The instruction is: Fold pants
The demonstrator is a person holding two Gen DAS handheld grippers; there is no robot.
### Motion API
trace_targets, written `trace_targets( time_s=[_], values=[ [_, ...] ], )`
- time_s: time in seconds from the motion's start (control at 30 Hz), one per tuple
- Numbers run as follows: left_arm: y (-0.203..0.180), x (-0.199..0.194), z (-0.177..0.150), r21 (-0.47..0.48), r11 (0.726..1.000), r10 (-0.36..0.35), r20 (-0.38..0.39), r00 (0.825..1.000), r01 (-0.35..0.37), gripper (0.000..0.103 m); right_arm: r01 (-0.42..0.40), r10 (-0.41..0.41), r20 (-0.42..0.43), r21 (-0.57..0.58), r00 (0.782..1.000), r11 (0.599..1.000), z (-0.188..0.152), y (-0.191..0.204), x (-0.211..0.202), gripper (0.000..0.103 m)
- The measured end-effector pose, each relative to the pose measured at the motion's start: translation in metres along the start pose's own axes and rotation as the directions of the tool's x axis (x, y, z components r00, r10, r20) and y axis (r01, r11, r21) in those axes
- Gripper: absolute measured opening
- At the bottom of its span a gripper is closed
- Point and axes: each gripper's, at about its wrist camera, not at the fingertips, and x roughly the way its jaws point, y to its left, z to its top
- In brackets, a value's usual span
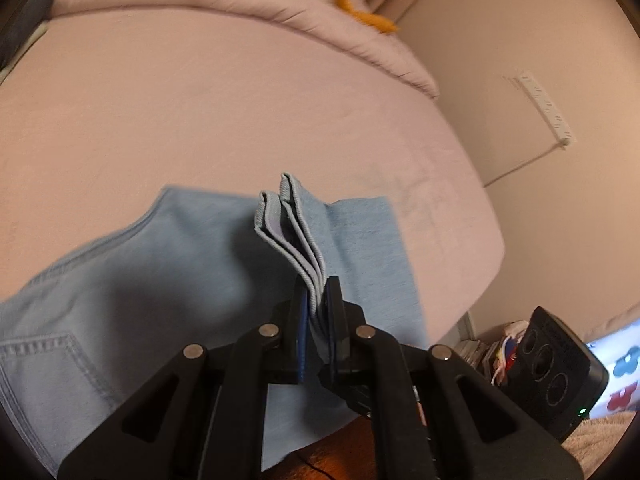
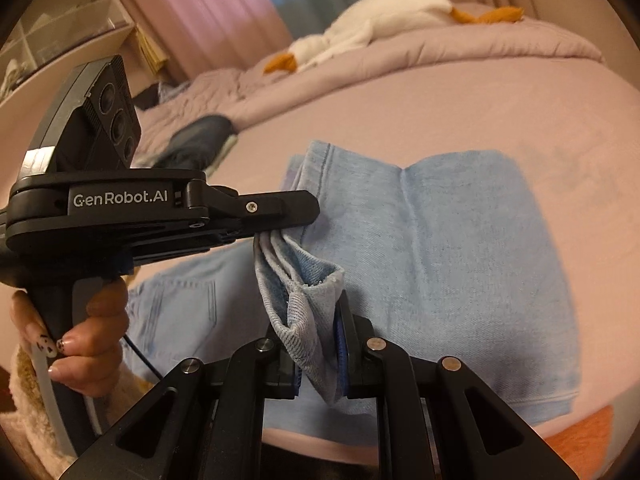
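Light blue denim pants [image 1: 168,264] lie partly folded on a lilac bed; they also show in the right wrist view [image 2: 460,248]. My left gripper [image 1: 318,292] is shut on the stacked leg hems [image 1: 288,224], held above the pants. In the right wrist view the left gripper [image 2: 280,220] comes in from the left, a hand on its handle. My right gripper [image 2: 320,344] is shut on the same bunch of hems [image 2: 304,292], just below the left gripper's tips. A back pocket [image 1: 44,364] shows at the lower left.
The lilac bed sheet [image 1: 200,100] spreads far beyond the pants. A white and orange plush goose [image 2: 380,20] lies on the rumpled duvet at the back. A dark garment [image 2: 196,140] lies far left. A power strip [image 1: 544,108] hangs on the wall at right.
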Motion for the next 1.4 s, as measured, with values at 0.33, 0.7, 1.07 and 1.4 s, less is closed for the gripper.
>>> trace_targets(
  time_s=[0.33,0.7,1.07,1.4],
  values=[
    [0.037,0.028,-0.007,-0.057,0.996,0.068,-0.076,0.995,-0.072,0.009,0.030,-0.025,-0.136,0.042,0.990,0.999,-0.007,-0.004,0.041,0.046],
    [0.036,0.002,-0.012,-0.036,0.995,0.096,-0.025,0.995,-0.096,0.015,-0.001,0.008,-0.096,0.072,0.995,0.997,-0.009,-0.014,-0.022,0.070],
    [0.026,0.000,-0.044,-0.012,0.999,-0.047,-0.128,0.991,0.046,0.041,0.283,-0.290,-0.008,0.242,0.957,0.928,-0.006,-0.079,-0.042,0.058],
    [0.018,0.024,-0.068,0.103,0.994,0.044,-0.160,0.986,-0.028,0.013,0.346,-0.350,-0.023,0.234,0.936,0.909,-0.009,-0.088,-0.041,0.057]
  ],
)
